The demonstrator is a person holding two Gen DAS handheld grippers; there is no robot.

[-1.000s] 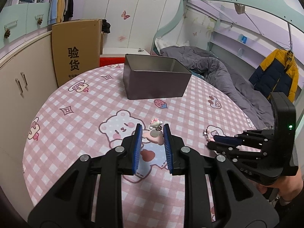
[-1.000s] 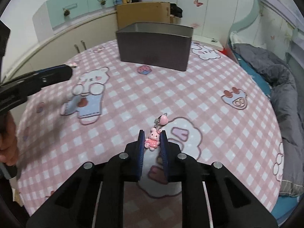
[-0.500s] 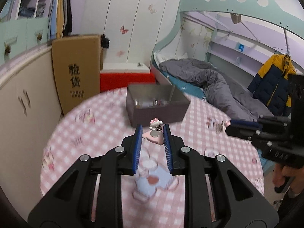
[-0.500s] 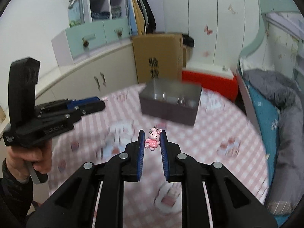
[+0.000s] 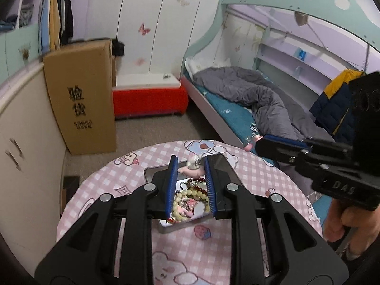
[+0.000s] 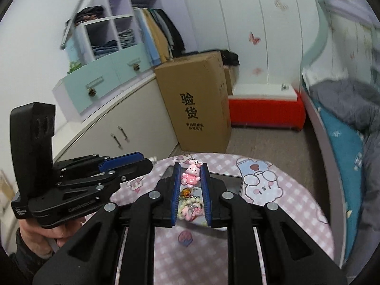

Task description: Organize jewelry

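Jewelry tin [image 5: 152,173]: open on pink checked tabletop [image 5: 99,187], holding bead bracelets [image 5: 187,196] and pink charms | left tongs [image 5: 190,168] clamp pale pink charm [image 5: 192,169] above tin | right tongs [image 6: 190,173] clamp pink bunny charm [image 6: 190,177] above tin | tabletop around tin bare.

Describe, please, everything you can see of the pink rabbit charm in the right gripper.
The pink rabbit charm is a small glossy figure, seemingly plastic or resin, with a pale face, upright ears and a pink dress. A little metal loop or chain sits at its head. It is upright, clamped between the blue pads near the tips of the right gripper, held in the air above the open metal box of beads on the table. Nothing else touches it.
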